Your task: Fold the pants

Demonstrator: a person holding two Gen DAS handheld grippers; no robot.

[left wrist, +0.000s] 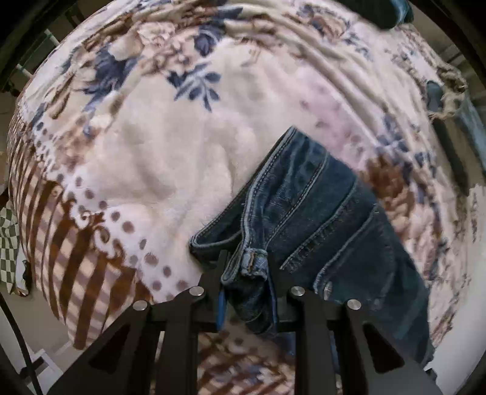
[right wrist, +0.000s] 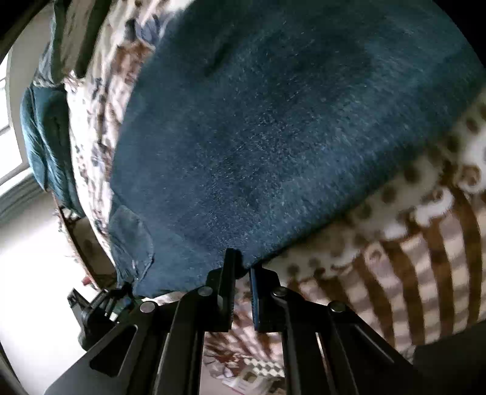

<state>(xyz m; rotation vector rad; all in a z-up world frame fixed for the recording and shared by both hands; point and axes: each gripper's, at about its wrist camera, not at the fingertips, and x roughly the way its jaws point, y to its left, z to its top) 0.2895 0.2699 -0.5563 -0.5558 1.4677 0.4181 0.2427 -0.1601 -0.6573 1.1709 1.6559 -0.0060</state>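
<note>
Dark blue jeans (left wrist: 319, 206) lie on a floral fleece blanket (left wrist: 167, 152) that covers a bed. In the left wrist view my left gripper (left wrist: 246, 264) points down and is shut on the waistband by a belt loop, and the denim bunches between its fingers. In the right wrist view the jeans (right wrist: 258, 136) fill most of the picture as a broad blue leg panel. My right gripper (right wrist: 243, 267) is shut on the near edge of that panel, pinching a fold of denim at its fingertips over the striped part of the blanket (right wrist: 425, 258).
A teal cloth or pillow (right wrist: 42, 136) lies at the bed's far side by a bright window (right wrist: 9, 121). Pale floor (right wrist: 30, 273) shows past the bed edge, with dark equipment (right wrist: 97, 310) on it. A checkered cloth (left wrist: 7, 243) lies left of the bed. A dark garment (left wrist: 391, 12) sits at the top.
</note>
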